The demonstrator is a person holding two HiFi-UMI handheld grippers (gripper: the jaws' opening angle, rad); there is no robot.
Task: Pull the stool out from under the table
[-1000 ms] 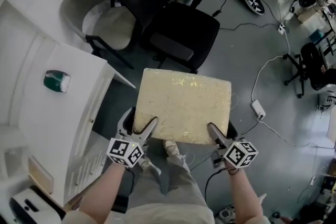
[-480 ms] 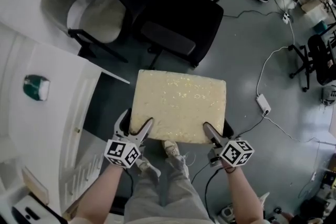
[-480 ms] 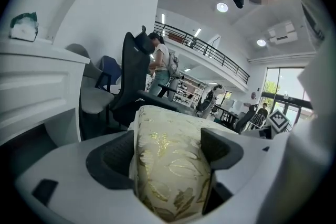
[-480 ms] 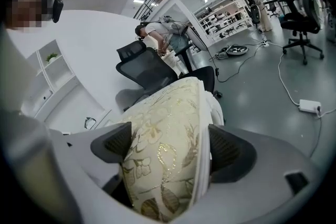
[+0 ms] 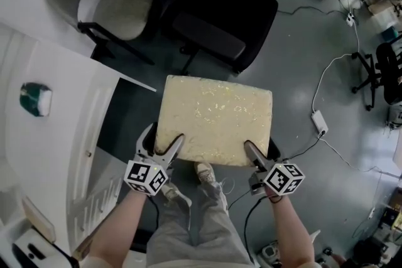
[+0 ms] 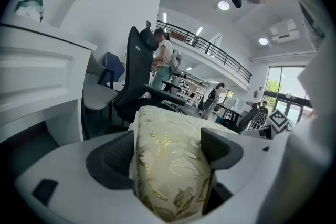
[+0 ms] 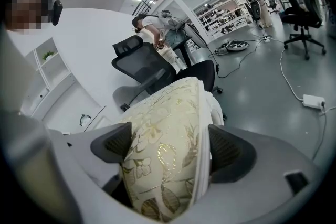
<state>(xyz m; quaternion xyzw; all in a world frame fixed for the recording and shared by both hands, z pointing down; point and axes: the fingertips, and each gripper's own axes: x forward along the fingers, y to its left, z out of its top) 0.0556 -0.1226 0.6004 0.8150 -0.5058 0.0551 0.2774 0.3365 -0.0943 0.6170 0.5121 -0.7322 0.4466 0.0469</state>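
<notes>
The stool [image 5: 215, 117] has a square cream seat with a gold leaf pattern and stands on the grey floor beside the white table [image 5: 56, 135], out from under it. My left gripper [image 5: 161, 149] is shut on the seat's near left edge, and my right gripper [image 5: 259, 150] is shut on its near right edge. In the left gripper view the padded seat [image 6: 170, 160] fills the gap between the dark pads. The right gripper view shows the same cushion [image 7: 163, 157] clamped between its pads.
A black office chair [image 5: 217, 16] stands just beyond the stool, and a beige chair [image 5: 110, 6] beside it at the table. A power strip [image 5: 320, 122] and cables lie on the floor at the right. A green-and-white object [image 5: 34, 99] sits on the table. My feet [image 5: 204, 182] are below the stool.
The stool, held by both grippers, has shifted slightly away from the table's edge; the view has slid so the chairs sit higher in frame. Both grips are unchanged.
</notes>
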